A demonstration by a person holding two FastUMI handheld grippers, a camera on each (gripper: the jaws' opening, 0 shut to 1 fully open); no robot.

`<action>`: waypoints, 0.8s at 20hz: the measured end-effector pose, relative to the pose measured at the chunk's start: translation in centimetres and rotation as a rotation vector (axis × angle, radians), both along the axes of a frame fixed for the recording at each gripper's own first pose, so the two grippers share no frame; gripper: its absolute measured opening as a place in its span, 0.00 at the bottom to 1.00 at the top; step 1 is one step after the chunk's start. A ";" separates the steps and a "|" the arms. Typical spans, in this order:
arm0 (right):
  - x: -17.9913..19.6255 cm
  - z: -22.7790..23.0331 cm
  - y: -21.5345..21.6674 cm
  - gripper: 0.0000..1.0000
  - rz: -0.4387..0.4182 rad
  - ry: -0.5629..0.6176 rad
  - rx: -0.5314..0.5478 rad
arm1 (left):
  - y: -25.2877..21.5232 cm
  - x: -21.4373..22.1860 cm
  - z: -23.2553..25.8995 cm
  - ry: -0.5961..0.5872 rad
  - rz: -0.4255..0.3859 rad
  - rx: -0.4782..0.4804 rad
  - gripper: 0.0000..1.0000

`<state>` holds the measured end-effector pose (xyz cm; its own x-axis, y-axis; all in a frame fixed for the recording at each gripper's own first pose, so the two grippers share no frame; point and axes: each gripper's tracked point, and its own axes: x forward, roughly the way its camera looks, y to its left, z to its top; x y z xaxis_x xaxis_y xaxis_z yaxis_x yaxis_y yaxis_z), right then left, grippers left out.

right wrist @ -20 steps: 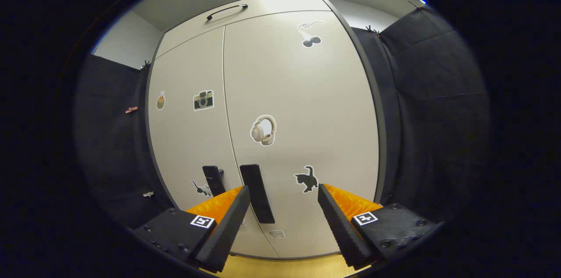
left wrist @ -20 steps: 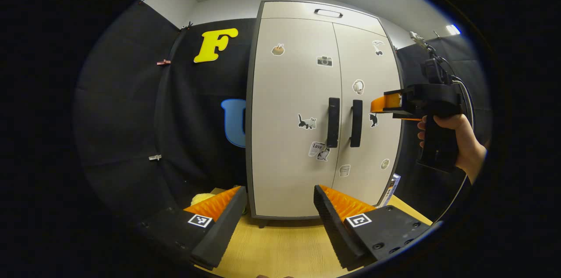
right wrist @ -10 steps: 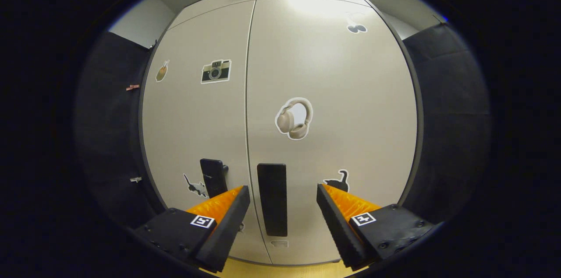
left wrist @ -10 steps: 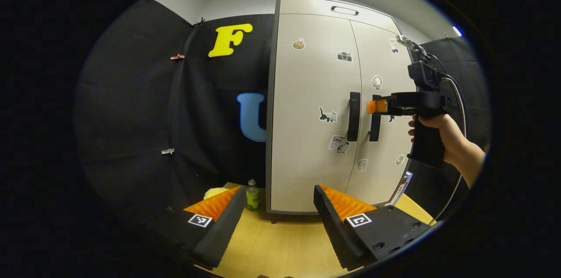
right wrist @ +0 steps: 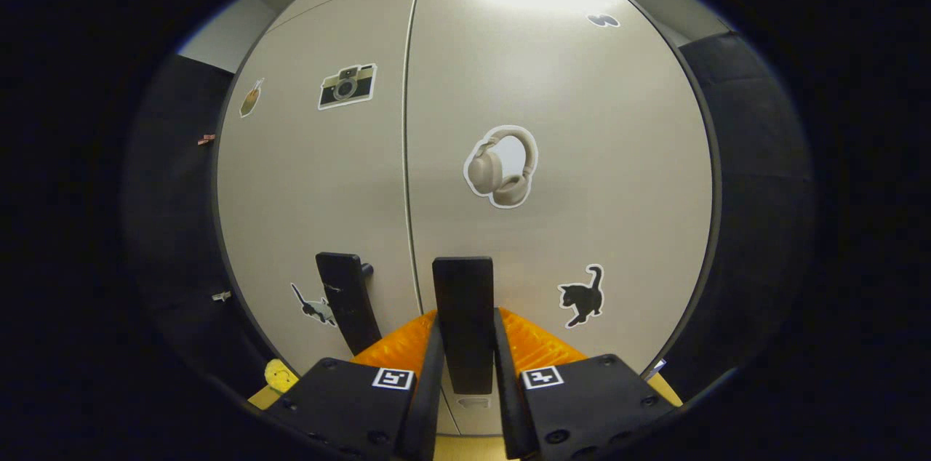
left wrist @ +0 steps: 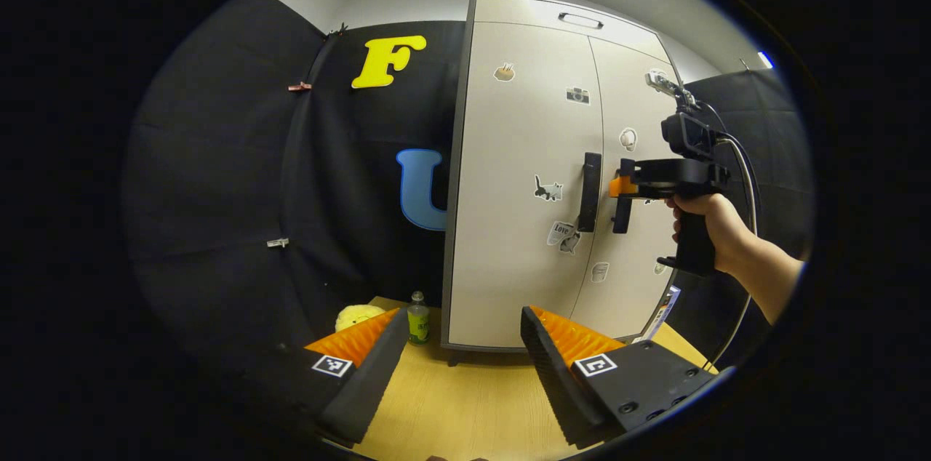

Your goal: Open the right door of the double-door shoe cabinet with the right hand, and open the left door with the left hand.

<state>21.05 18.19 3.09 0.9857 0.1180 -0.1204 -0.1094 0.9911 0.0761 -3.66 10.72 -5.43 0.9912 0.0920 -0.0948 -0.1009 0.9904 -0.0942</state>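
The beige double-door shoe cabinet stands on a wooden table, both doors closed. In the right gripper view my right gripper is shut on the right door's black vertical handle, a finger on each side; the left door's handle is beside it. In the left gripper view the same right gripper, held by a hand, grips the right handle. My left gripper hangs open low in front of the cabinet, well short of the left handle, with nothing between its fingers.
A small green bottle and a yellow soft object sit on the wooden table left of the cabinet's foot. Black cloth walls close in both sides. A cable trails from the right gripper's grip.
My right gripper moved in and shut on the right door's handle; before, it was open around it. The left gripper's view shifted left and slightly back.
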 end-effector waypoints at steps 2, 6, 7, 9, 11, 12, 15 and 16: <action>0.1 0.1 -0.1 0.35 -0.007 -0.004 -0.014 | -0.2 -0.5 0.1 -0.005 -0.009 0.000 0.95; 0.1 -0.1 0.0 0.27 -0.001 0.018 0.019 | -0.8 -1.3 -0.2 -0.001 -0.034 -0.011 0.95; 0.1 -0.3 0.0 0.25 0.000 0.023 0.019 | -1.0 -1.5 -0.3 0.001 -0.043 -0.017 0.95; -0.2 -0.1 -0.1 0.19 0.010 0.034 0.005 | -1.2 -1.8 -0.4 0.003 -0.062 -0.021 0.95; -0.6 -0.2 -0.1 0.19 0.019 0.052 0.009 | -1.2 -2.1 -0.5 0.003 -0.082 -0.022 0.95; -0.9 -0.1 -0.2 0.19 0.017 0.054 0.014 | -1.2 -2.3 -0.7 0.003 -0.091 -0.025 0.95; -2.1 0.1 -0.7 0.19 0.003 0.042 0.008 | -1.4 -2.5 -1.1 0.013 -0.126 -0.040 0.95; -2.5 0.1 -0.9 0.19 -0.005 0.038 0.007 | -1.3 -2.6 -1.3 0.014 -0.135 -0.044 0.95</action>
<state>18.53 17.31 3.24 0.9811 0.1139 -0.1567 -0.1012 0.9911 0.0871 -6.24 9.38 -6.69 0.9928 -0.0467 -0.1102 0.0314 0.9901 -0.1369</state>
